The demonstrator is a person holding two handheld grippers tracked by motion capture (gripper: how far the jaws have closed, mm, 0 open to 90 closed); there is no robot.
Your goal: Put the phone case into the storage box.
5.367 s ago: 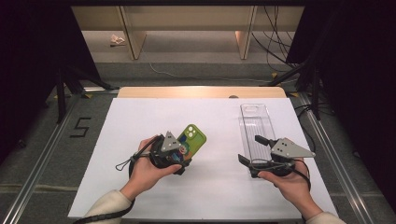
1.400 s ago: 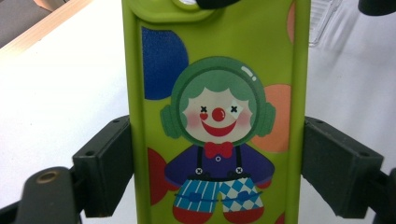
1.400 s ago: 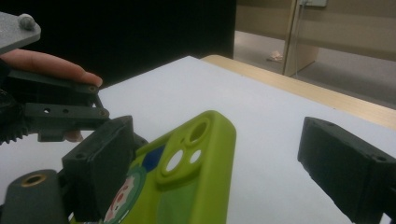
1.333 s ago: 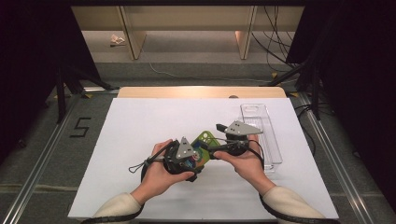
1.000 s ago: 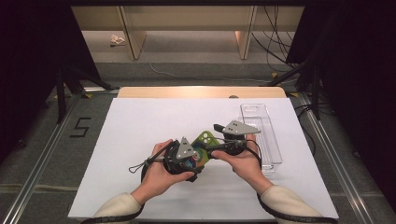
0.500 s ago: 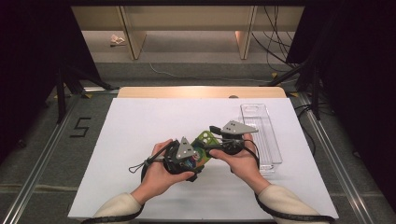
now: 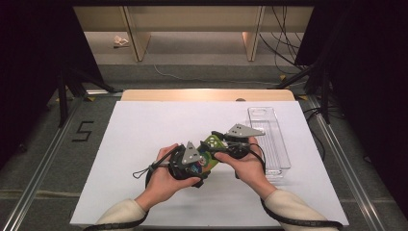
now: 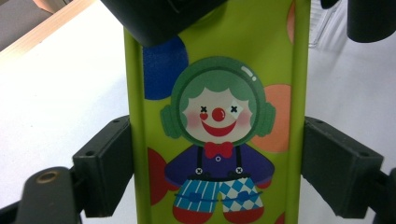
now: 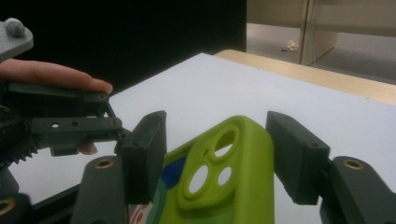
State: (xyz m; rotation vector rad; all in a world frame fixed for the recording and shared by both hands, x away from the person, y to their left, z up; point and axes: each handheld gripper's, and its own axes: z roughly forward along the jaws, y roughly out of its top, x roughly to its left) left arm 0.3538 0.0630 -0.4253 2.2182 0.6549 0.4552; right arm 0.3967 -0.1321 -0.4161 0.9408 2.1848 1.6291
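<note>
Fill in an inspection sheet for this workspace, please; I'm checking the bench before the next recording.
Surface: white table top, bare around the hands.
Job's things: lime-green phone case with a clown print, held above the table; its camera-hole end lies between the right gripper's jaws.
Clutter: clear plastic tray at the right side of the table.
Grippers: left gripper shut on the case's sides; right gripper has just been closing, its pads apart from the case.
Cables: a black cable loops from the left gripper; more on the floor.
Surroundings: dark curtains, wooden shelving, floor mark "5".
</note>
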